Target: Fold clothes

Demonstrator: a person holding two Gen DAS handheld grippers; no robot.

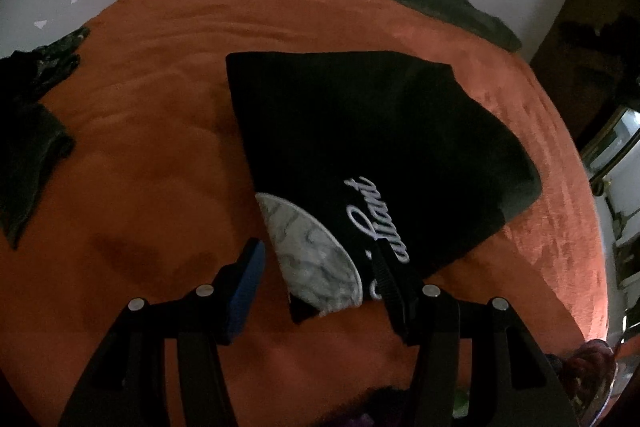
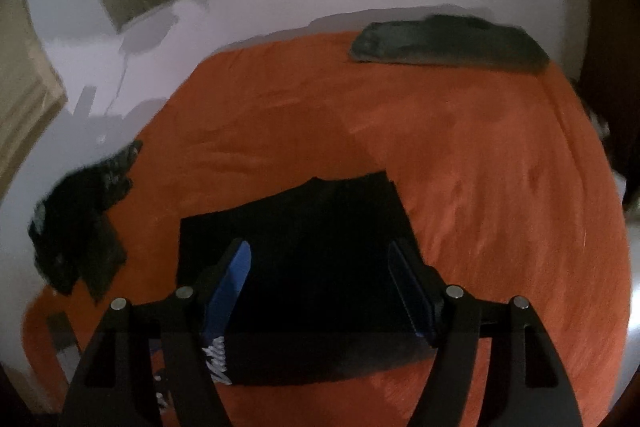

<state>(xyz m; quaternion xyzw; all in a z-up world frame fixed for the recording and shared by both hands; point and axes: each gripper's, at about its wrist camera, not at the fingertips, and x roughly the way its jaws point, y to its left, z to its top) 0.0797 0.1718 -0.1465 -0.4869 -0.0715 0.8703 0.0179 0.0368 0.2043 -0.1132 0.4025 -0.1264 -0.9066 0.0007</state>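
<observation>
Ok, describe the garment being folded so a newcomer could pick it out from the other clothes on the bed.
Start at the orange bedspread that covers the bed. Near its middle, closest to the cameras, lies a folded black shirt. Unlike the grey folded piece at the far edge and the dark crumpled pile at the left, it carries white script lettering and a pale marbled print.

We see open orange blanket [image 1: 152, 131] all around the black shirt [image 1: 360, 131]. A dark pile [image 1: 32, 131] blocks the left edge, and a grey folded cloth [image 1: 440, 7] lies along the far right edge.
</observation>
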